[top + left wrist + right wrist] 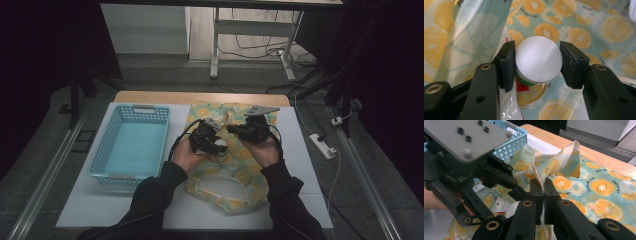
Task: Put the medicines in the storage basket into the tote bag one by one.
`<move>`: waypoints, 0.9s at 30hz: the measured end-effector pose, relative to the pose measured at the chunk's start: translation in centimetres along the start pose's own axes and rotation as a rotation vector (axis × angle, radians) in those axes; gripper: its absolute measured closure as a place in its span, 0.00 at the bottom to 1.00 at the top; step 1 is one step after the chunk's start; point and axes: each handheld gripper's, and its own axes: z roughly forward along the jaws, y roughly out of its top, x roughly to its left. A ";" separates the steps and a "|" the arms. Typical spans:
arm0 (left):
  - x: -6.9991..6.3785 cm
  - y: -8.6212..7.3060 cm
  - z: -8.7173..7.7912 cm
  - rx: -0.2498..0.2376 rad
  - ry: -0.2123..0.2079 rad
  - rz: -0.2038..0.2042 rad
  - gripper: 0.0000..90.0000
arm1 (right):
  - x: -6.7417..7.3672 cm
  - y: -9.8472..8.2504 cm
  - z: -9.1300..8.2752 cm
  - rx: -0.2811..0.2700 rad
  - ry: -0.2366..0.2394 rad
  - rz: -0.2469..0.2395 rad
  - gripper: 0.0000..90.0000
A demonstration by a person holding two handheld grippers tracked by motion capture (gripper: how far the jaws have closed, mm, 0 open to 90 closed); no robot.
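Our left gripper (pixel 537 65) clamps the round white cap of a small container (pixel 538 62) inside the fruit-printed cloth bag (pixel 240 172) on the white table (pixel 310 165), while our right gripper (pixel 544 192) pinches the bag's raised fabric edge (pixel 556 162), beside the light-blue perforated plastic basket (pixel 131 142).

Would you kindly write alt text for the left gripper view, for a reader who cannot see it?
Two black jaws grip a round white cap on a container with a green and red label, seen from above. Beneath lies a fruit-print cloth of orange and kiwi slices.
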 end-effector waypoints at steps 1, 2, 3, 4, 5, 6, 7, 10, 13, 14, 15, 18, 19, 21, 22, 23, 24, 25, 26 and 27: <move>0.1 -0.1 0.1 0.001 0.001 -0.002 0.55 | 0.0 0.0 0.0 0.003 0.001 0.001 1.00; 0.2 -0.2 0.2 0.001 0.002 -0.007 0.55 | 0.0 0.0 0.0 0.003 0.001 0.001 1.00; 0.3 -0.2 0.3 -0.006 -0.002 -0.013 0.55 | 0.0 0.0 0.0 0.001 0.000 0.002 1.00; 0.4 -0.3 0.4 -0.011 -0.007 -0.021 0.55 | 0.0 0.0 0.0 0.000 0.000 0.000 1.00; 0.5 -0.3 0.4 -0.014 -0.012 -0.021 0.55 | 0.0 0.0 0.0 -0.001 0.000 -0.002 1.00; 0.5 -0.4 0.4 -0.017 -0.012 -0.020 0.55 | 0.0 0.0 0.0 -0.001 0.000 -0.002 1.00; 0.5 -0.4 0.4 -0.020 -0.013 -0.023 0.54 | 0.0 0.0 0.0 -0.001 0.002 -0.001 1.00; 0.6 -0.4 0.2 -0.031 -0.027 -0.033 0.50 | -0.1 0.0 0.0 -0.001 0.002 -0.001 1.00; 0.7 -0.3 -0.4 -0.038 -0.035 -0.043 0.40 | 0.0 0.0 0.0 -0.001 0.002 -0.002 1.00; 0.6 -0.2 -0.7 -0.042 -0.032 -0.036 0.38 | 0.0 0.0 0.0 -0.002 0.002 -0.002 1.00; 0.5 -0.2 -0.9 -0.045 -0.035 -0.034 0.35 | 0.0 0.0 0.0 -0.001 0.002 -0.001 1.00; 0.2 -0.2 -1.7 -0.047 -0.050 -0.035 0.26 | 0.0 0.0 0.0 0.002 0.002 -0.002 1.00; 0.0 -0.2 -1.8 -0.042 -0.049 -0.032 0.24 | 0.0 0.0 0.0 0.002 0.002 -0.002 1.00; -0.3 -0.2 -2.2 -0.037 -0.055 -0.025 0.22 | 0.0 0.0 0.1 0.002 0.004 -0.003 1.00; -0.5 -0.3 -2.3 -0.038 -0.064 -0.027 0.20 | 0.1 0.0 0.1 0.001 0.003 -0.003 1.00; -0.6 -0.4 -2.5 -0.040 -0.075 -0.027 0.18 | 0.1 0.0 0.1 0.002 0.004 -0.003 1.00; -0.7 -0.5 -2.7 -0.044 -0.078 -0.025 0.16 | 0.1 0.0 0.1 0.003 0.005 -0.004 1.00; -0.8 -0.6 -2.9 -0.050 -0.078 -0.024 0.15 | 0.1 0.0 0.1 0.003 0.005 -0.004 1.00; -0.9 -0.7 -3.1 -0.055 -0.086 -0.026 0.13 | 0.1 -0.1 0.1 0.003 0.005 -0.004 1.00; -0.9 -0.8 -3.2 -0.061 -0.098 -0.028 0.12 | 0.1 -0.1 0.2 0.004 0.005 -0.005 1.00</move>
